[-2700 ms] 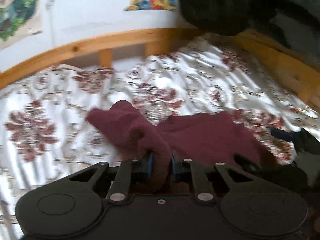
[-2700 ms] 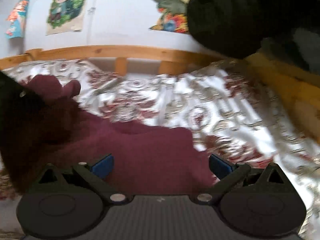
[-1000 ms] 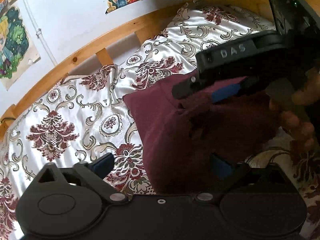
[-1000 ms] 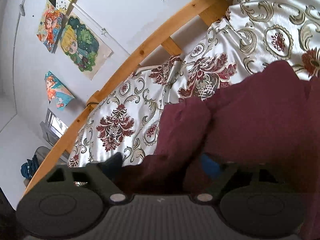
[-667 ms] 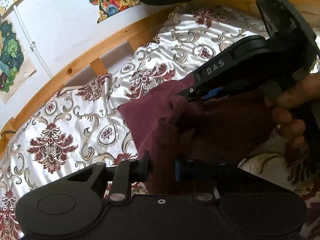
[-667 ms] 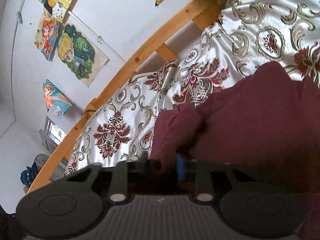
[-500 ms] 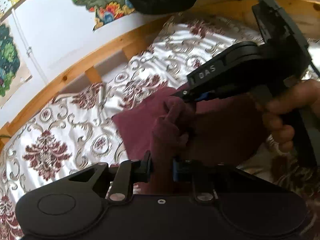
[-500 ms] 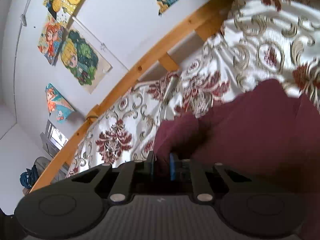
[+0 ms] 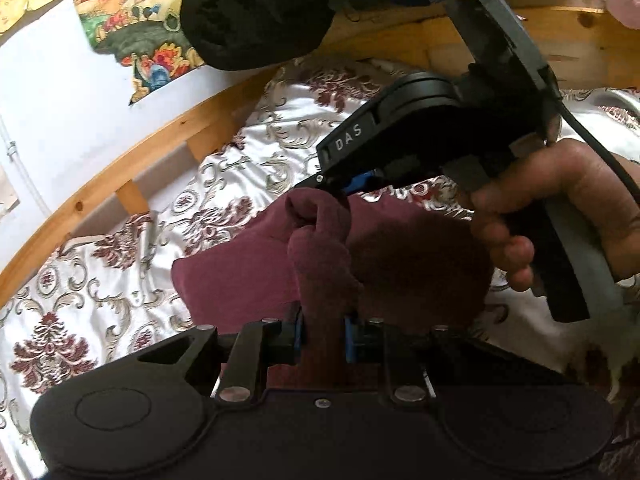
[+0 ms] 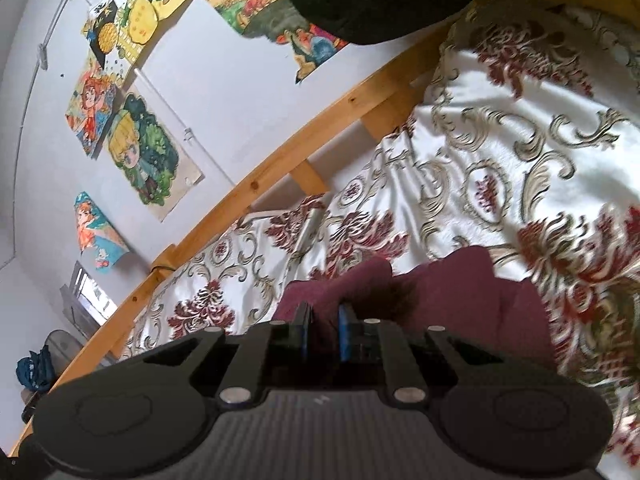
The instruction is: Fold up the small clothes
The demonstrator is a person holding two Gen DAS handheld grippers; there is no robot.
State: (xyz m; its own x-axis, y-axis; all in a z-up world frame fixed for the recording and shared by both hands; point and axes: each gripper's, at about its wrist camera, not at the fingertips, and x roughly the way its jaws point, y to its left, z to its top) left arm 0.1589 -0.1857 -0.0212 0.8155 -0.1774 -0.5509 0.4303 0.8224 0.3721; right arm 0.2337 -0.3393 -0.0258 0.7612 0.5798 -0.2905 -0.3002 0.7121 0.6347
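A small maroon garment [image 9: 248, 272] hangs bunched above the floral bedspread [image 9: 100, 292]. My left gripper [image 9: 323, 334] is shut on a fold of it at the bottom of the left wrist view. My right gripper [image 9: 344, 194], held in a hand, is shut on another fold a little farther up in that view. In the right wrist view the right gripper [image 10: 323, 330] pinches the maroon garment [image 10: 460, 300] between its blue pads. The rest of the cloth drapes below and to the right, partly hidden by the gripper bodies.
A wooden bed rail [image 9: 132, 168] runs behind the bedspread, with a white wall and posters [image 10: 148, 160] beyond it. A dark bundle of clothes [image 9: 260, 12] sits on the rail at the top. The bedspread [image 10: 520, 152] stretches out to the right.
Both grippers went from open to shut on folds of the maroon garment. They have lifted it off the bedspread, and the two grippers now sit close together.
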